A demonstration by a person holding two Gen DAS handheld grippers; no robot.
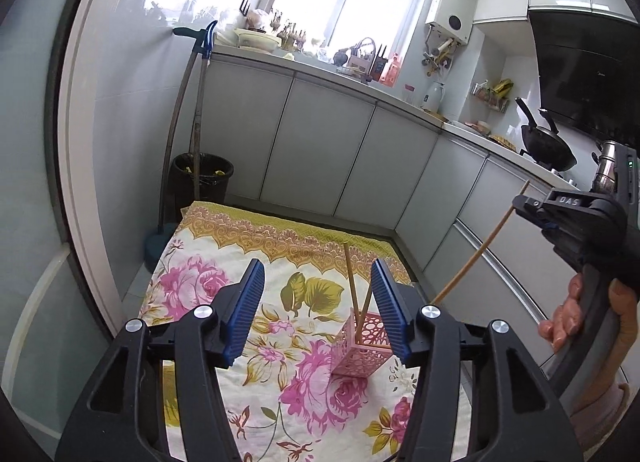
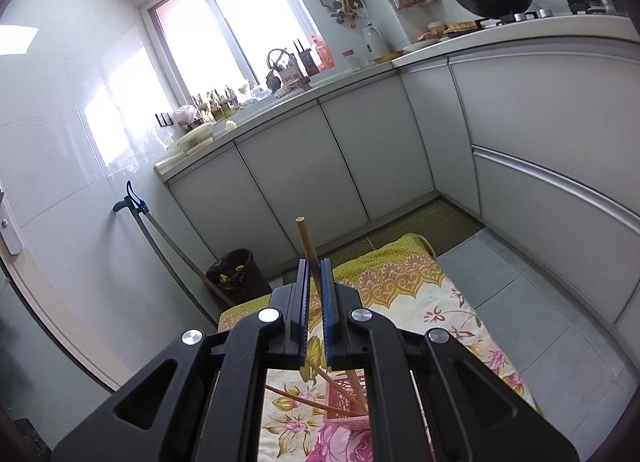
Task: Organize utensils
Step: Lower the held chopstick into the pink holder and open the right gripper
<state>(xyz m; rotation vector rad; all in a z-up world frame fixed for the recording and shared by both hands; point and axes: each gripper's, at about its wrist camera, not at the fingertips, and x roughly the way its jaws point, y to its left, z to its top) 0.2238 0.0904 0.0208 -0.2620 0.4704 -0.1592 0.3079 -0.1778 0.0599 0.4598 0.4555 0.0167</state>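
A pink perforated holder (image 1: 360,346) stands on the floral cloth (image 1: 192,290) with two wooden chopsticks (image 1: 351,282) leaning in it. My left gripper (image 1: 318,274) hangs open just before the holder, and its blue pads grip nothing. To the right, a hand (image 1: 564,322) carries my right gripper (image 1: 520,206), which is shut on one more chopstick (image 1: 480,250) slanting down to the left. In the right wrist view that chopstick (image 2: 306,238) sticks up from between the closed pads of the right gripper (image 2: 315,266). The holder (image 2: 344,394) sits below and behind the fingers, partly hidden.
A black bin (image 1: 202,182) and two long handles (image 1: 198,110) stand at the cloth's far left corner. Grey cabinets (image 1: 320,142) run along the back and right. A wok (image 1: 548,142) sits on the counter's stove. Tiled floor (image 2: 540,302) lies right of the cloth.
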